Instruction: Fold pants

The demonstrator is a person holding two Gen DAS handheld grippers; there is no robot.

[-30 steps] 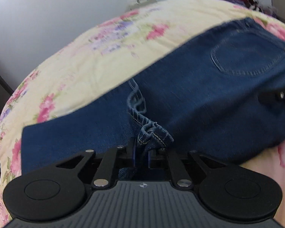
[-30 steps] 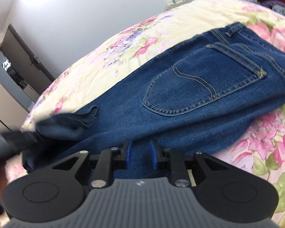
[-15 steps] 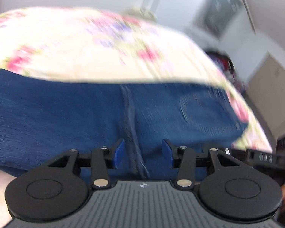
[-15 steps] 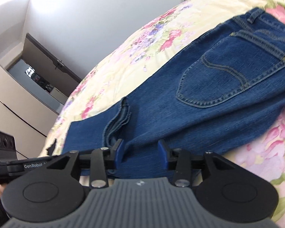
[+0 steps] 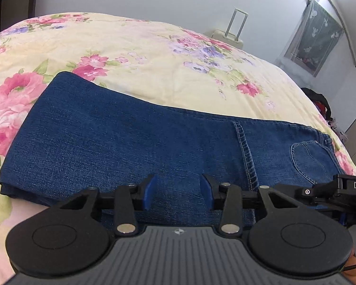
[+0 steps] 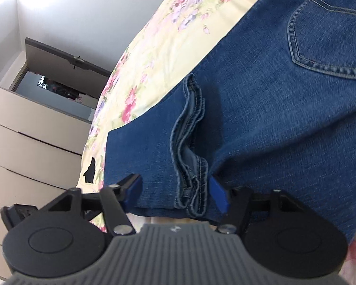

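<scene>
Pants point(image 5: 135, 137) lie crosswise before my spread left claw point(image 5: 178, 191); my spread right claw point(image 6: 178, 190) straddles the hems point(image 6: 189, 161).

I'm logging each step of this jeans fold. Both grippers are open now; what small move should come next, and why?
Probably close the right gripper on the leg hems. They lie bunched between its open jaws at the near edge of the jeans, while the left gripper is open over flat denim with nothing to catch.

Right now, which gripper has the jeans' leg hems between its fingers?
The right gripper: it is open, with the stacked leg hems bunched in its gap. The left gripper, also open, sits over flat folded denim of the jeans, left of the hem line.
</scene>
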